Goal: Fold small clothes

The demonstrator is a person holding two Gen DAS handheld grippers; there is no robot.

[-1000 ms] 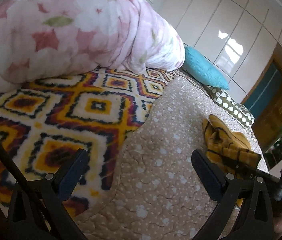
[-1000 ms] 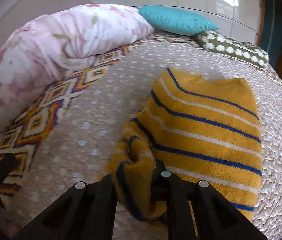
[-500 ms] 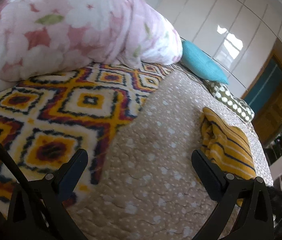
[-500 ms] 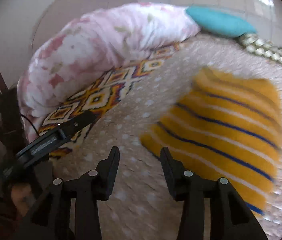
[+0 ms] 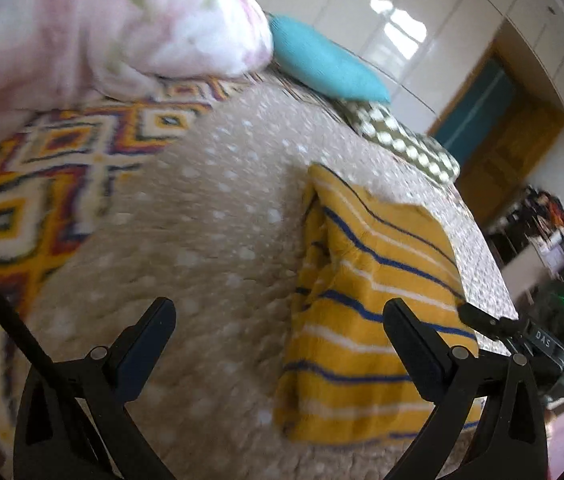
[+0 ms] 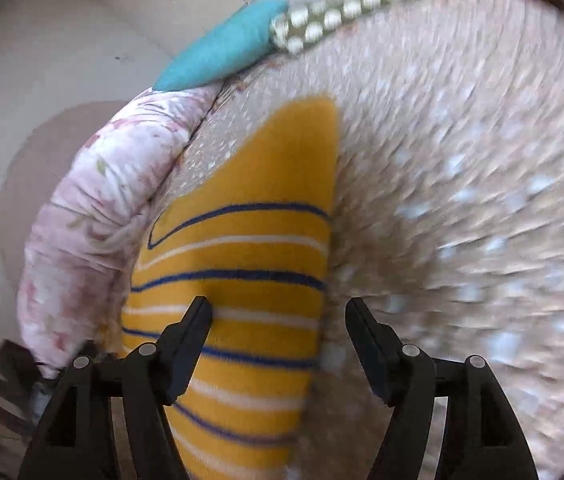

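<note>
Already folded into a compact block on the beige dotted quilted bedspread: the mustard-yellow knitted garment with blue and white stripes, perhaps only tidying left. Left gripper empty, jaws wide apart, garment ahead by the right jaw. Right gripper likewise empty and spread, hovering over the garment's right edge.

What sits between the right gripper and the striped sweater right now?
Nothing visible. The right gripper is open above the striped sweater, which lies folded on the dotted bedspread. The floral quilt lies off to one side.
</note>
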